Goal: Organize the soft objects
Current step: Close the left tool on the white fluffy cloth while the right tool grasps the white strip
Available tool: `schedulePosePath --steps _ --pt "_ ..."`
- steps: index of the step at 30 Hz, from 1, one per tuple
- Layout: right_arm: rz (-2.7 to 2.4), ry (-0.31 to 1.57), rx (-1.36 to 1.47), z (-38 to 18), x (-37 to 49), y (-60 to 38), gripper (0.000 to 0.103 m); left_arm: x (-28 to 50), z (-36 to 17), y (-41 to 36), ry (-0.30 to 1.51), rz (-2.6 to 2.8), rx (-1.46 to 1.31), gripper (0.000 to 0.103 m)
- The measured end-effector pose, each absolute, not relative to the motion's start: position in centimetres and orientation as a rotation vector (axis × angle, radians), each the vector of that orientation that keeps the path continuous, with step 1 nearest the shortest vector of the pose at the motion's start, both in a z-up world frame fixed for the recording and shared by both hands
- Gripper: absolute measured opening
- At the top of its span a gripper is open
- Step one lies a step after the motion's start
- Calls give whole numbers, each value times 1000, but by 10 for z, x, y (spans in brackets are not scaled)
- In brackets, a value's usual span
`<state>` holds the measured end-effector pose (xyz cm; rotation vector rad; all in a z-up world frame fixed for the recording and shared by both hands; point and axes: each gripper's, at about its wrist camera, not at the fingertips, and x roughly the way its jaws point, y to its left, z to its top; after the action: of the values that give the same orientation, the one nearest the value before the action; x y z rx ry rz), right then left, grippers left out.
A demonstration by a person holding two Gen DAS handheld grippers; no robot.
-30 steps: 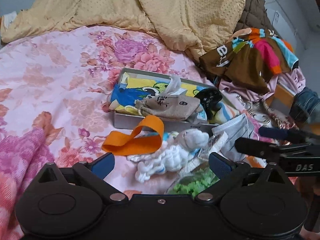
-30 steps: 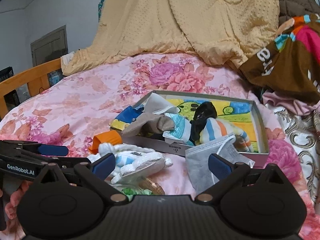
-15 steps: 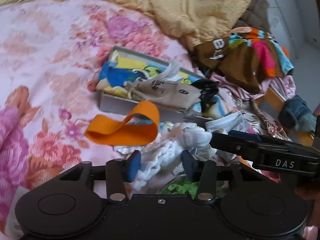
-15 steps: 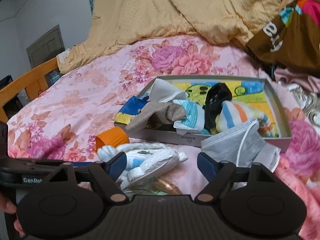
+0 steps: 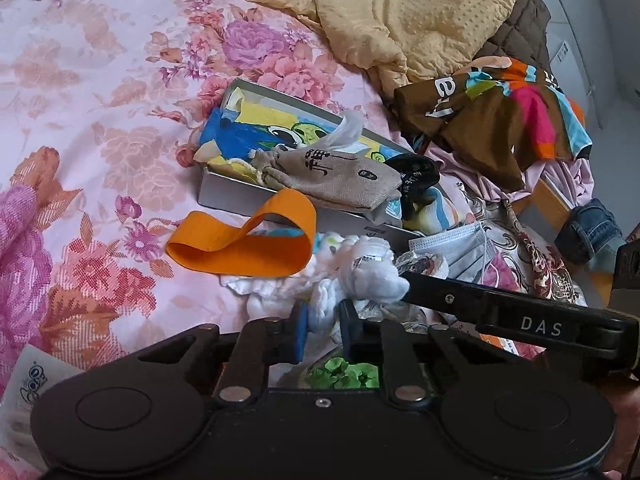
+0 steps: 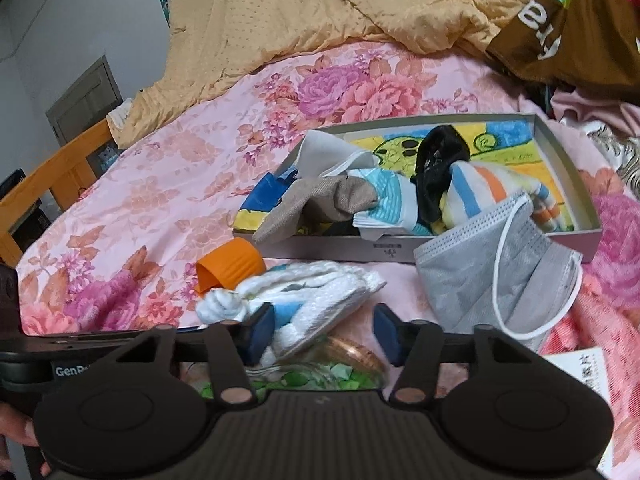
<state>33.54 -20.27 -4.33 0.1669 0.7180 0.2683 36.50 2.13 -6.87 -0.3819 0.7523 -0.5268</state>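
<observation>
A white knitted cloth bundle (image 5: 360, 276) lies on the floral bedsheet in front of a shallow grey box (image 5: 240, 196). My left gripper (image 5: 323, 330) is shut on the near end of this white cloth. An orange band (image 5: 244, 240) lies beside it. In the right wrist view the same white cloth (image 6: 312, 292) lies ahead, and my right gripper (image 6: 324, 336) stands half open over its near end and a clear jar with green contents (image 6: 320, 372). A grey face mask (image 6: 492, 276) leans on the box (image 6: 576, 184), which holds socks and a beige pouch (image 5: 340, 176).
A yellow quilt (image 5: 400, 12) lies bunched behind the box. A brown and multicoloured garment (image 5: 492, 120) and other clothes pile up at the right. A wooden bed rail (image 6: 52, 176) runs along the far left. Paper cards lie at the near corners.
My left gripper moved forward and closed from wide open onto the white cloth. My right gripper narrowed from wide open and moved nearer to the cloth and jar.
</observation>
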Motion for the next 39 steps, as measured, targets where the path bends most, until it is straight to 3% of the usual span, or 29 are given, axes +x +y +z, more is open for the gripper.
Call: schedulePosePath --steps 2,6,12,15,19,21,22,24,27,39 --pt "277 719 174 -43 335 -203 42 363 -68 20 745 -527 -381 11" --pt "284 723 190 -44 335 -203 34 361 -66 19 734 -514 -376 9" --pt "283 726 193 -45 336 -203 39 363 -68 17 738 -511 -363 10" --pt "278 728 184 -48 338 -202 45 369 -73 17 758 -502 -388 18" --pt "280 730 178 -51 341 -199 44 378 -81 24 803 -501 -467 26" --pt "283 727 191 -51 341 -199 38 380 -83 26 815 -509 -489 26" --pt "283 726 196 -51 341 -199 35 380 -83 26 815 -514 -493 26" --pt "280 724 200 -49 339 -199 33 378 -81 24 803 -531 -477 10" --pt "270 707 184 -46 336 -198 23 374 -77 18 780 -534 -428 6" --pt "246 630 113 -25 318 -193 15 353 -47 18 660 -478 -394 4"
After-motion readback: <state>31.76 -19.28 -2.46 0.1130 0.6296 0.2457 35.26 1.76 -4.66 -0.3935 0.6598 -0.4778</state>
